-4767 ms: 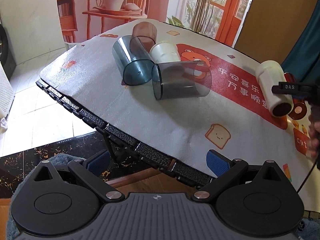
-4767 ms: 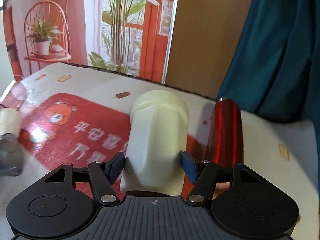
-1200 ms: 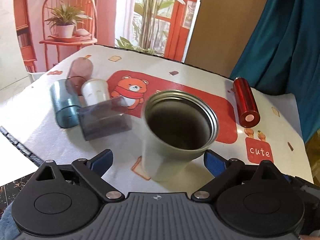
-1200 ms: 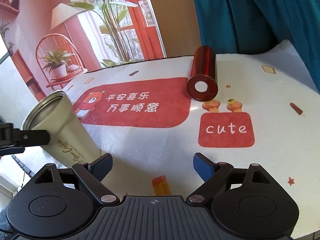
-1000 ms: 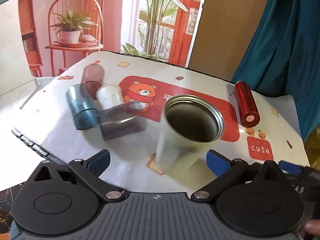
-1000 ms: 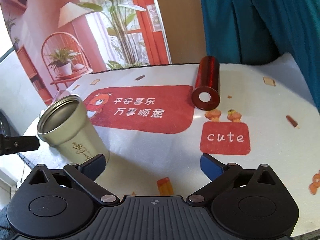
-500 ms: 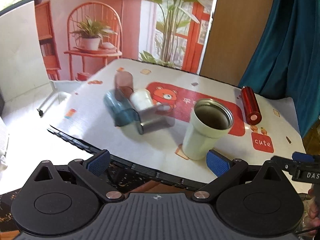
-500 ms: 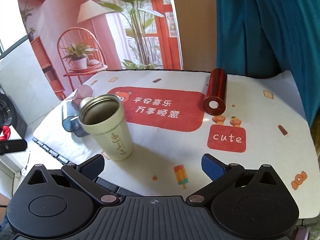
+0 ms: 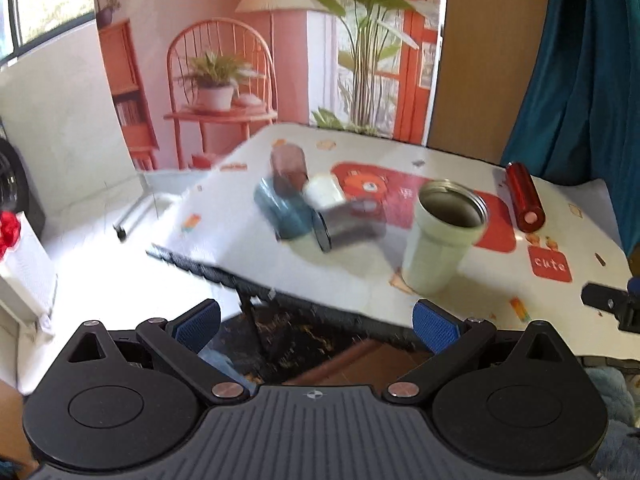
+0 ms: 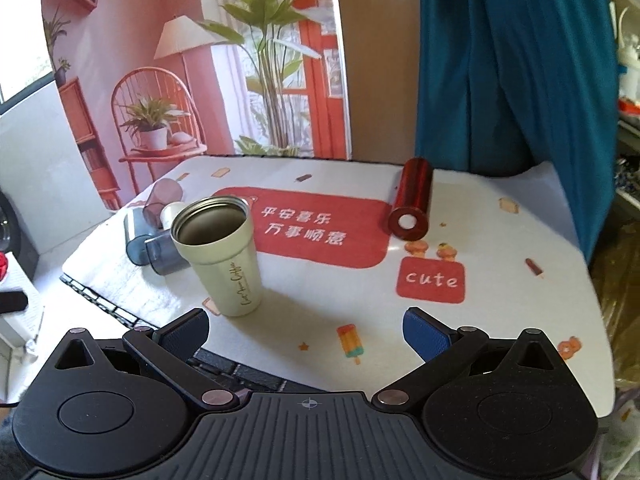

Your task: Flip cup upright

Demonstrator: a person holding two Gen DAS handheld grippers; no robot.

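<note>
A cream cup with a steel rim (image 10: 222, 254) stands upright, mouth up, near the front edge of the table; it also shows in the left wrist view (image 9: 442, 238). My left gripper (image 9: 316, 322) is open and empty, held off the table's front edge, well back from the cup. My right gripper (image 10: 306, 330) is open and empty above the front edge, the cup just ahead of its left finger. The tip of the right gripper shows at the right edge of the left wrist view (image 9: 610, 300).
A red cylinder (image 10: 412, 204) lies on its side at the back right. Several cups lie on their sides in a cluster at the left: blue (image 9: 284, 212), grey (image 9: 348, 226), white (image 9: 324, 192), pink (image 9: 288, 166). The table edge (image 9: 224, 276) drops to the floor.
Both grippers have pulled back and up from the table. The cream cup stands free where it was set down. The left view is blurred from motion.
</note>
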